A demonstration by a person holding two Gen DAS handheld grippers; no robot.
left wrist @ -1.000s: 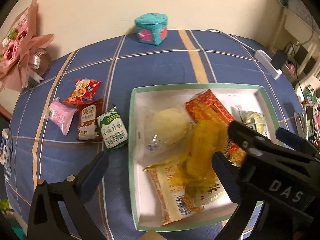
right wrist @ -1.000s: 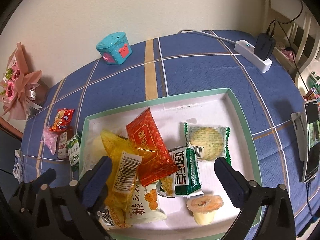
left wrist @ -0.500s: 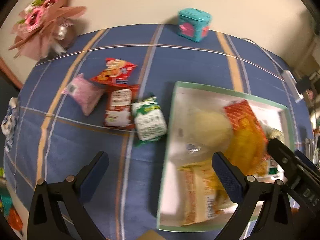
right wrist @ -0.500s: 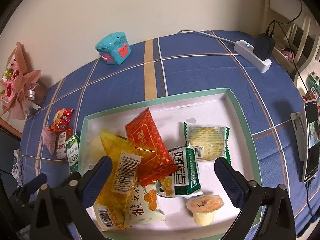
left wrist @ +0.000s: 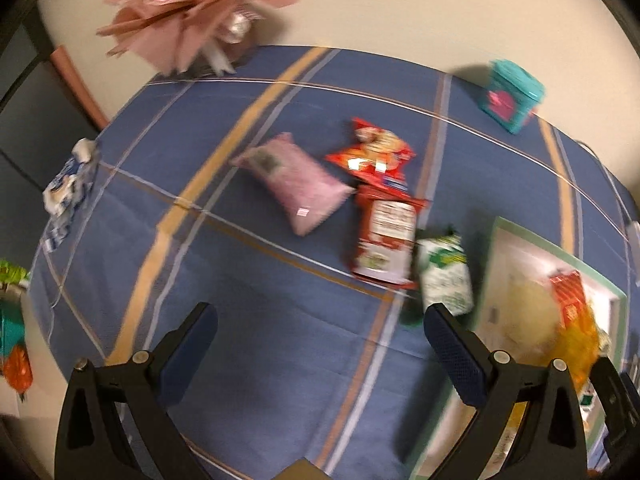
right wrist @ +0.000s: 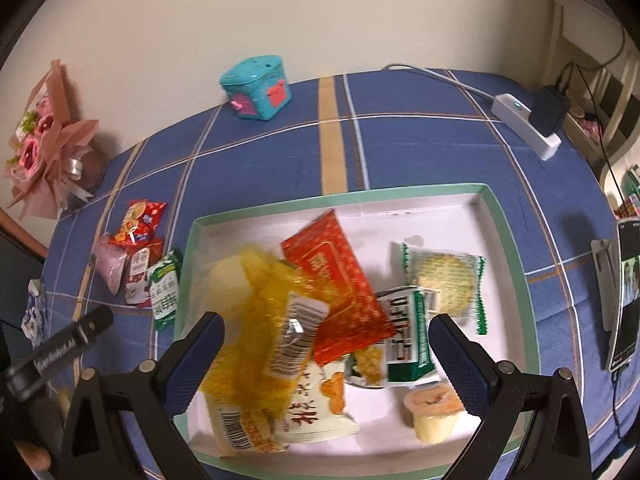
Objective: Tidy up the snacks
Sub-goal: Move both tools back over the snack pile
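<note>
Both tools hang with their fingers spread wide and nothing between them. Left tool hovers over bare blue plaid cloth on the desk, its view blurred. Ahead of it a loose row of snacks lies on the cloth: a pink pouch furthest left, a red printed packet just beyond it, a red-and-white packet touching that one's near edge, and a green-and-white packet beside the tray's left wall. A pink paper bouquet stands at the far left edge and a teal tin sits by the wall. Right tool hovers over the near part of the green-rimmed tray. Inside the tray, from left to right, a yellow crinkled bag with a barcode strip lies between the fingers, overlapping a white packet with orange print; a red-orange packet slants across the middle; a green-and-white sachet lies against it; a round biscuit in a green-edged wrapper sits beyond; and a jelly cup stands near the right finger. A white power strip with a black plug lies at the far right, and a phone on a stand is at the right edge.
</note>
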